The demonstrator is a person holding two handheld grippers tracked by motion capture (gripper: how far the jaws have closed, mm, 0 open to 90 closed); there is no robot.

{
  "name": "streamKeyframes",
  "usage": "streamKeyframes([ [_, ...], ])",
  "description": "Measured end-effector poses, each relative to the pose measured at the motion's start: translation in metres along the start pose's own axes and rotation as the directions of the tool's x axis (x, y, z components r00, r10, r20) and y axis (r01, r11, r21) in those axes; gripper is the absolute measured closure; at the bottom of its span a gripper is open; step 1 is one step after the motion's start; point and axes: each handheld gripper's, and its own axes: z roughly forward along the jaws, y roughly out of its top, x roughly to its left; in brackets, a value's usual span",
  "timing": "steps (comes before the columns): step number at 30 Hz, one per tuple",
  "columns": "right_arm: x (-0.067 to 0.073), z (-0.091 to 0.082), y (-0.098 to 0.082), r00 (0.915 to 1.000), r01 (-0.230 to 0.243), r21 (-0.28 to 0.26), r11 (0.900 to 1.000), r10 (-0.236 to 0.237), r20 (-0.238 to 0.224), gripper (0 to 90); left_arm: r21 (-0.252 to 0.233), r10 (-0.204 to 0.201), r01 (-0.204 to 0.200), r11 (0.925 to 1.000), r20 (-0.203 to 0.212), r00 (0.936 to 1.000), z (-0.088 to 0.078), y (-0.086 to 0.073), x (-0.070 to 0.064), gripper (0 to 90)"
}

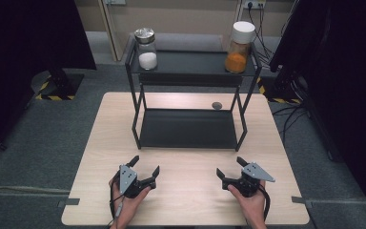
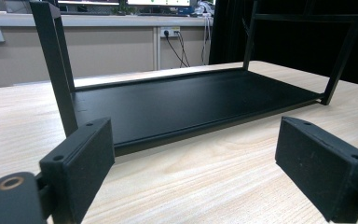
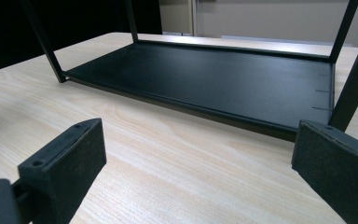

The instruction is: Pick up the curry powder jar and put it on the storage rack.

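Currently our left tool [image 1: 146, 168] sits wide open on the surface [image 1: 190, 200], gripping nothing, just short of the black rack [image 1: 188, 129]. Right tool [image 1: 228, 168] mirrors it (also wide open, nothing held). Rack's top shelf: white-powder jar [image 1: 147, 49] left, orange-powder jar [image 1: 239, 46] right.

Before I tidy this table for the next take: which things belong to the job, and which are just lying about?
Part of the job:
- black rack
- jar of white powder, top shelf
- jar of orange powder, top shelf
- left hand-held gripper, open
- right hand-held gripper, open

Lying about:
- small dark disc on the table behind the rack
- cables by the wall
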Motion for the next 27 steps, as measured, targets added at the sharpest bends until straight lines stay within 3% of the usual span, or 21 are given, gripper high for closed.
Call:
streamKeyframes([
  [27,-0.0018,0.0003,-0.0065,0.9999,-0.015,-0.002,1.0,0.015,-0.001,3.4,0.002,-0.002,0.002,1.0,-0.001,1.0,0.0002,0.0004,0.0001,11.2],
])
